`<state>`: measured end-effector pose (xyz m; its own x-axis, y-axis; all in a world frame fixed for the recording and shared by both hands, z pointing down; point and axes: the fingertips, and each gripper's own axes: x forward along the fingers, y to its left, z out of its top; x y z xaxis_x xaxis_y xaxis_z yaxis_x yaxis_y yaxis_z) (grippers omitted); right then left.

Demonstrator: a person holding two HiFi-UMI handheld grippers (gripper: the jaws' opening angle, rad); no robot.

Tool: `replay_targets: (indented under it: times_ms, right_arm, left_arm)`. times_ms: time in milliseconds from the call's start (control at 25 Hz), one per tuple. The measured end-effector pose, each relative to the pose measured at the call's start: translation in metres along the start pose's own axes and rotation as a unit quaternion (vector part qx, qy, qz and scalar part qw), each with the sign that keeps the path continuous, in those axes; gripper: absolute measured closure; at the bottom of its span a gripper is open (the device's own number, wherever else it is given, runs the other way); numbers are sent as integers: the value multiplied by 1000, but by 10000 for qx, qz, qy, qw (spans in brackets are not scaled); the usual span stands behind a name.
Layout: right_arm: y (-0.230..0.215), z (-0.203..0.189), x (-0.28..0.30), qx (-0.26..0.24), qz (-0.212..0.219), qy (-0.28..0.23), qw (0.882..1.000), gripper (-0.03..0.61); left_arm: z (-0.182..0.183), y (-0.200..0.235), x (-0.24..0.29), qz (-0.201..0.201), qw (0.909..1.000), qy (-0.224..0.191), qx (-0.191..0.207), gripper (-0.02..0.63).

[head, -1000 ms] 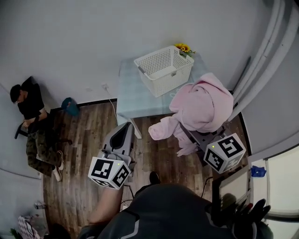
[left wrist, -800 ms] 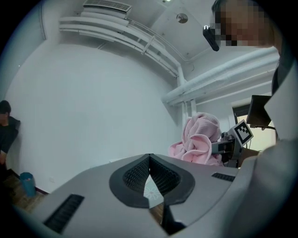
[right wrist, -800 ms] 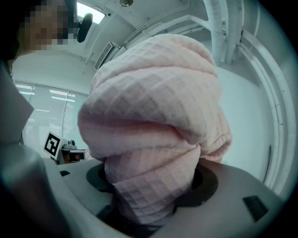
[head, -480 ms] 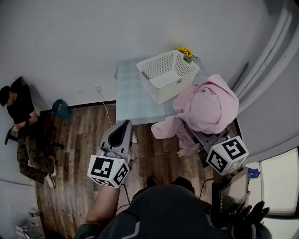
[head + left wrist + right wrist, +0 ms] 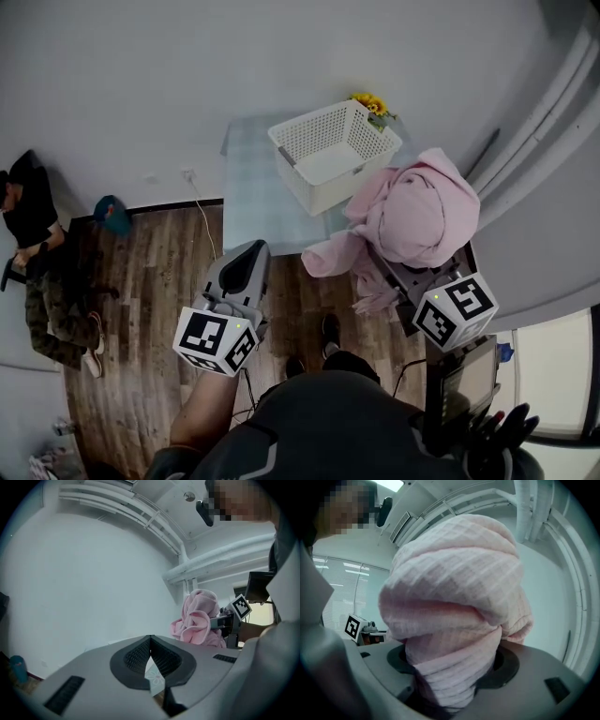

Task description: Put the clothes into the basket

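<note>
A white lattice basket (image 5: 330,150) stands on a small table with a pale cloth (image 5: 251,192) against the wall. My right gripper (image 5: 409,274) is shut on a bundled pink garment (image 5: 414,214), which hangs in the air just right of the basket, one end drooping over the table's front edge. In the right gripper view the pink garment (image 5: 454,606) fills the space between the jaws and hides the pads. My left gripper (image 5: 249,255) is lower left of the table over the wooden floor. It is shut, tips together, with nothing in it (image 5: 150,640).
Yellow flowers (image 5: 369,100) sit behind the basket. A person (image 5: 30,234) sits on the floor at far left, near a teal object (image 5: 111,214). A white cable (image 5: 201,225) runs down from the wall. A dark screen (image 5: 464,375) is at my lower right.
The view has drifted slightly, so the seated person sits further left. The pink garment stays in the right gripper beside the basket. The left gripper holds its pose.
</note>
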<state>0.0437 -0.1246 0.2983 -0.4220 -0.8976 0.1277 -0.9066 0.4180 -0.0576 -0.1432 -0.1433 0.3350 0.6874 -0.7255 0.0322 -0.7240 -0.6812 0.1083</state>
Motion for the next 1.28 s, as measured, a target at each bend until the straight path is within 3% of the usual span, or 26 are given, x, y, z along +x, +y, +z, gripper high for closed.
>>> replay_targets:
  times_ms: [600, 840, 1280]
  right_arm:
    - [-115, 32, 60, -31, 343, -330, 9989, 242]
    - [-207, 35, 126, 96, 613, -347, 9975, 242]
    - [-201, 50, 122, 23, 859, -403, 9955, 242]
  left_arm:
    - [26, 12, 128, 268, 9994, 60, 210, 604]
    - [23, 37, 228, 653, 9976, 124, 211, 604]
    - [35, 36, 204, 1046, 9943, 109, 196, 604]
